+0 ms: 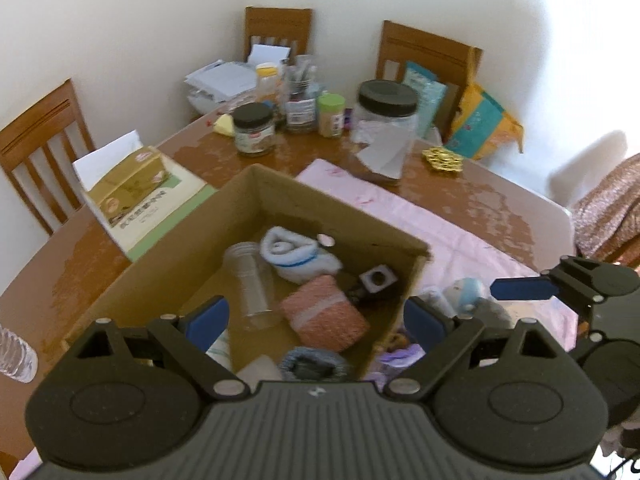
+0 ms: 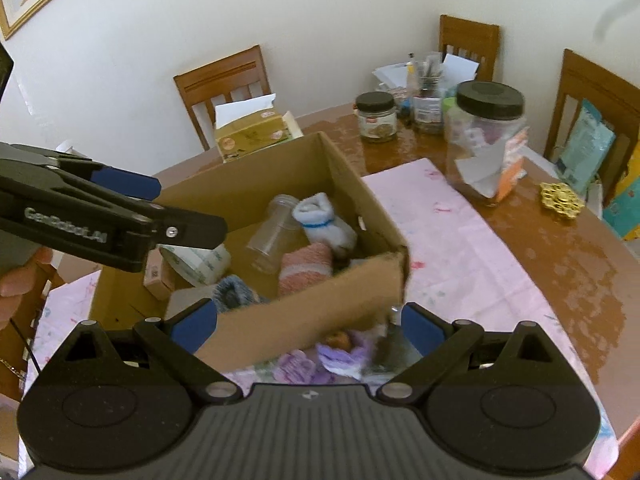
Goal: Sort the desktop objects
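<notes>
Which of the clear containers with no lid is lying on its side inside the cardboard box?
The clear plastic jar beside the white rolled sock; the black-lidded jars stand upright on the table.

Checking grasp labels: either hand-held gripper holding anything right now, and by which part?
Nothing held. The left hand-held gripper is open above the brown cardboard box; the right hand-held gripper is open at its near wall.

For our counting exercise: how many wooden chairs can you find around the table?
3. One wooden chair stands at the table's left side, one at the far end behind the papers, one further right, holding packets. Others may be out of view.
</notes>
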